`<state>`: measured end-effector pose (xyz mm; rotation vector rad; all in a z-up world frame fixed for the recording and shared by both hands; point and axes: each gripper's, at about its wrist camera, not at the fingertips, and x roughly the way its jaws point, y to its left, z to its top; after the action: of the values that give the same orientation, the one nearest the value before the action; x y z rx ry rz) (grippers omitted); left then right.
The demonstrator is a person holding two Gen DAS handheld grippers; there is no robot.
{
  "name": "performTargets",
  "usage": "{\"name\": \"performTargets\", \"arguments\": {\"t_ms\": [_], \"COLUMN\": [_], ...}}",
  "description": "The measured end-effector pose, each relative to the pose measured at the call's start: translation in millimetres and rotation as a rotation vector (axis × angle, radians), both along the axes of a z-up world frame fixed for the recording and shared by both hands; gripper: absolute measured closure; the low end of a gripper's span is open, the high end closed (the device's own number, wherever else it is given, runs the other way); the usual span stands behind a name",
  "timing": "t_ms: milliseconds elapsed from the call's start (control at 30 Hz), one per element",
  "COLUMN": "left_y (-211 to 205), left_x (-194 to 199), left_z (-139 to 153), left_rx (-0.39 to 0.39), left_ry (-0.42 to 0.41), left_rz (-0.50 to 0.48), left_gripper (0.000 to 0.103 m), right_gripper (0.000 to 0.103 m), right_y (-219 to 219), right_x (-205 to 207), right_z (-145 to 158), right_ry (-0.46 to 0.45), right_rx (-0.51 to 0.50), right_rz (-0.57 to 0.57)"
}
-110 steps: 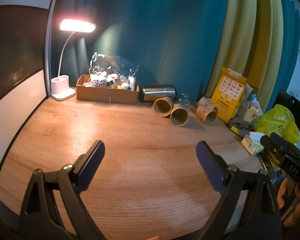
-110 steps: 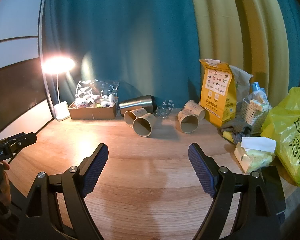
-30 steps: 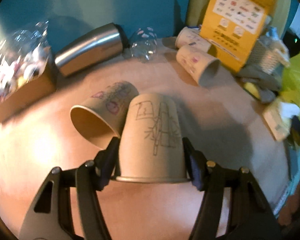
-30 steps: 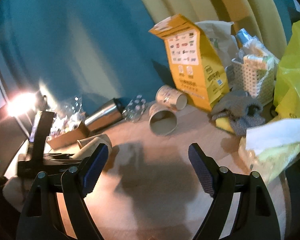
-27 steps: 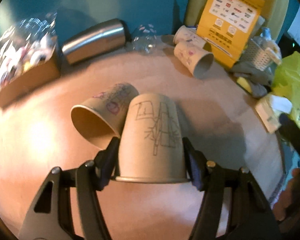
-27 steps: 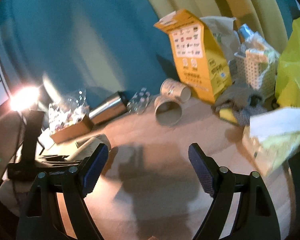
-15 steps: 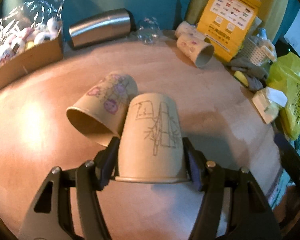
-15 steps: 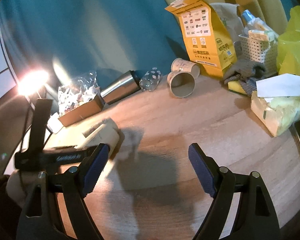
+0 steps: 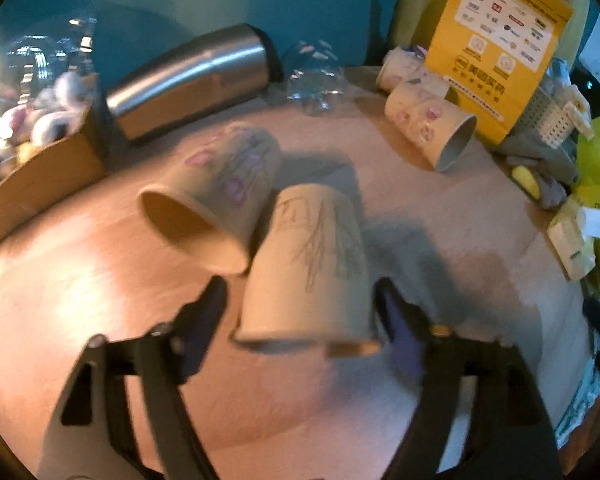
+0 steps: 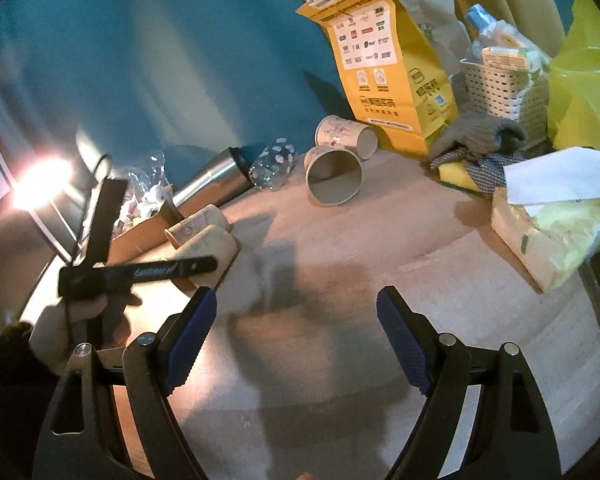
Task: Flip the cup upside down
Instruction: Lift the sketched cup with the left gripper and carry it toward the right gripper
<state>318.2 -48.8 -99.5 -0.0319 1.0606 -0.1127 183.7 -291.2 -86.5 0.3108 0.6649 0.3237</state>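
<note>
Left hand-held gripper [image 9: 300, 292] first: its jaws stand parted, a thin gap showing on each side of the sketched cup [image 9: 312, 256], so I read it as open and holding nothing. The cup sits mouth-down on the surface [image 9: 80, 280], base up, right between the fingers. The picture is smeared, so I can't say whether the rim is fully flat.

Risk one: the pads are only just clear of the cup walls. If I back out at a slant, a finger [image 9: 204, 316] clips the rim and tips or drags this light paper cup. Straight back is the safe line, I reckon.

Risk two: the flowered cup [image 9: 220, 192] lies on its side just left of the sketched cup, touching or nearly touching it, I can't tell which. A nudge there could roll it into the flipped one.

Further out from the sketched cup: steel flask [image 9: 192, 76] and cardboard box [image 9: 40, 176] behind and to the left, two more cups [image 9: 428, 128] and a yellow bag [image 9: 496, 40] behind and to the right, a tissue pack [image 9: 568, 240] near the surface's right edge. The bare wood in front of the cup is my room.

Right hand-held gripper [image 10: 296, 320] hangs wide open and empty, well to the right of the cup [image 10: 212, 248], over bare surface.
</note>
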Motion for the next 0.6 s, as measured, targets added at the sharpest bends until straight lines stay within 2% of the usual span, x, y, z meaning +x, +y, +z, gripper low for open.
{"name": "performTargets", "arguments": {"t_ms": [167, 300, 433, 600], "left_y": [-2, -7, -10, -15], "left_x": [-23, -19, -13, -4], "left_z": [1, 0, 0, -10], "left_rx": [-0.029, 0.014, 0.022, -0.004], "left_ry": [-0.007, -0.027, -0.027, 0.011], "left_rz": [0.007, 0.029, 0.026, 0.01], "left_gripper": [0.021, 0.021, 0.021, 0.023], "right_gripper": [0.018, 0.018, 0.018, 0.018], "right_y": [5, 8, 7, 1], "right_x": [11, 13, 11, 7], "right_z": [-2, -3, -4, -3], "right_ry": [0.002, 0.001, 0.0, -0.004], "right_rx": [0.007, 0.004, 0.01, 0.022], "right_rz": [0.011, 0.025, 0.029, 0.014]}}
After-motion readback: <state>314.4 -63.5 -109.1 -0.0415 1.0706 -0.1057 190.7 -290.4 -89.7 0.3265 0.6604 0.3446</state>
